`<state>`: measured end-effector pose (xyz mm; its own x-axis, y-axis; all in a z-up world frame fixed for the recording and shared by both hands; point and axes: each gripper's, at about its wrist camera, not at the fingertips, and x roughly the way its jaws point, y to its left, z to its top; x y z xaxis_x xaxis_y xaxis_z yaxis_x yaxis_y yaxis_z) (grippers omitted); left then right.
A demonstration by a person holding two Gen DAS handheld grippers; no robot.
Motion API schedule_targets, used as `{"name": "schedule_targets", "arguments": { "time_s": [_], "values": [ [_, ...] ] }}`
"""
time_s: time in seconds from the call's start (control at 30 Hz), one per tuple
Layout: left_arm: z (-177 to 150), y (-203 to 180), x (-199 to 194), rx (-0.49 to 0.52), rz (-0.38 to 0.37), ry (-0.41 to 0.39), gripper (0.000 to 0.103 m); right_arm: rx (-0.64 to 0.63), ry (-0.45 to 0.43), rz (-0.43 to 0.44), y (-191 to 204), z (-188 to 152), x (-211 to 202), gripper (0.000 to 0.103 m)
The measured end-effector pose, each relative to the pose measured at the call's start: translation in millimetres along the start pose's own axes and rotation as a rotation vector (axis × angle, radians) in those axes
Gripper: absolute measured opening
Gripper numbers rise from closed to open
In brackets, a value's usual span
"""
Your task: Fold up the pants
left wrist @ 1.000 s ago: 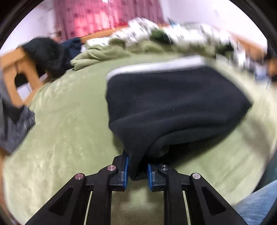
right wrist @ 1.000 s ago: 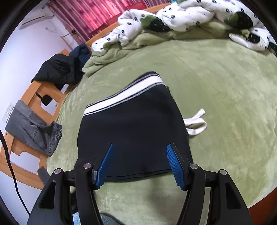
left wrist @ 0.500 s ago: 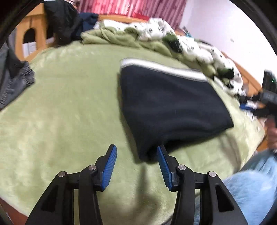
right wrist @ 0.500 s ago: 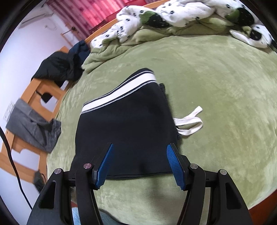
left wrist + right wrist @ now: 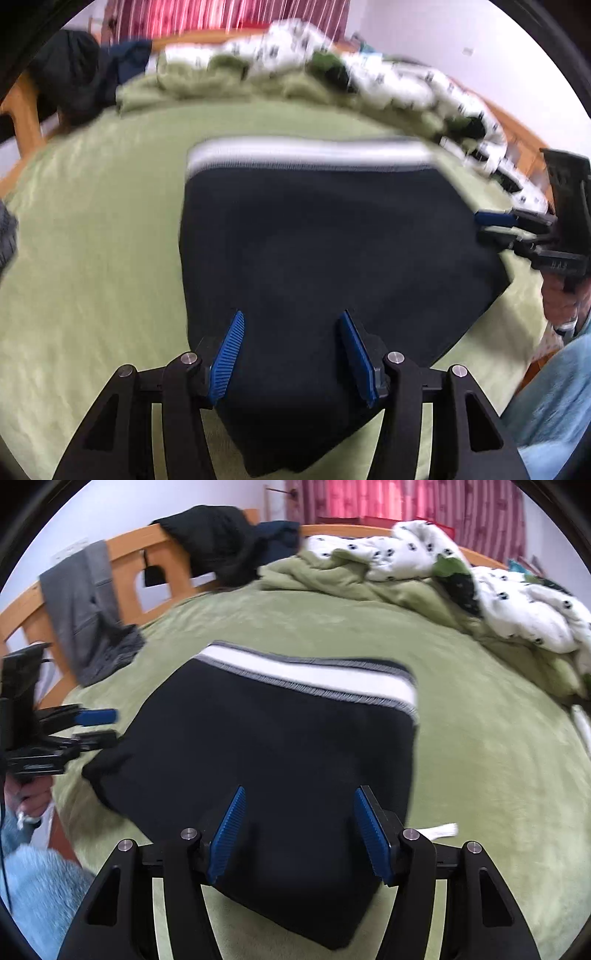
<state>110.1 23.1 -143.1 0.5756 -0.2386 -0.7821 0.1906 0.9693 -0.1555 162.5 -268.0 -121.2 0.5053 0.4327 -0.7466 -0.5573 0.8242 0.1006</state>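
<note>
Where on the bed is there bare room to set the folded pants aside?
Bare green blanket lies between the pants and the heaped quilt, apart from a white drawstring near the pants' corner. More bare blanket lies on the pants' other side, toward the wooden rail. The quilt side and the clothes-hung rail are crowded.

Green bed [image 5: 480, 775] w/ folded black pants [image 5: 280, 753], rumpled bedding [image 5: 498, 602].

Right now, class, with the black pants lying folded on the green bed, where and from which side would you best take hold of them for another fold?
Grip the black pants at the near folded edge, coming in low from the person's side. That edge lies closest, between the fingers of the right gripper. The white waistband lies at the far end, probably a longer reach.
</note>
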Motion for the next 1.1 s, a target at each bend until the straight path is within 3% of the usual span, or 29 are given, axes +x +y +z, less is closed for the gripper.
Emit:
{"name": "schedule_targets", "arguments": {
  "time_s": [0.13, 0.2, 0.33, 0.4, 0.47, 0.57, 0.73, 0.87, 0.97, 1.1],
  "values": [
    [-21, 17, -9, -0.054, -0.061, -0.037, 0.056, 0.051, -0.002, 0.044, -23, -33, 24, 0.058],
    [-26, 18, -13, -0.045, -0.05, -0.033, 0.057, 0.04, -0.046, 0.03, -21, -46, 22, 0.058],
    [-18, 21, -21, -0.037, -0.051, -0.01, 0.057, -0.02, -0.017, -0.024, -8, -49, 18, 0.057],
    [-5, 28, -26, -0.082, -0.062, -0.044, 0.057, -0.028, -0.002, -0.001, -10, -38, 13, 0.057],
    [15, 31, -24, -0.107, -0.052, -0.083, 0.057, -0.001, -0.043, -0.003, -17, -23, 6, 0.057],
    [57, 31, -9, -0.118, 0.011, -0.107, 0.057, 0.039, -0.156, -0.077, -29, 9, 1, 0.057],
    [108, 23, 27, -0.114, 0.086, -0.114, 0.057, 0.092, -0.202, -0.17, -39, 64, 34, 0.057],
    [120, 19, 60, -0.095, 0.157, -0.086, 0.058, 0.137, -0.156, -0.175, -55, 76, 77, 0.057],
    [123, 24, 72, -0.108, 0.154, -0.09, 0.066, 0.126, -0.077, -0.225, -65, 76, 106, 0.057],
    [120, 34, 75, -0.16, 0.124, -0.05, 0.068, 0.2, -0.068, -0.179, -83, 74, 106, 0.058]
  ]
}}
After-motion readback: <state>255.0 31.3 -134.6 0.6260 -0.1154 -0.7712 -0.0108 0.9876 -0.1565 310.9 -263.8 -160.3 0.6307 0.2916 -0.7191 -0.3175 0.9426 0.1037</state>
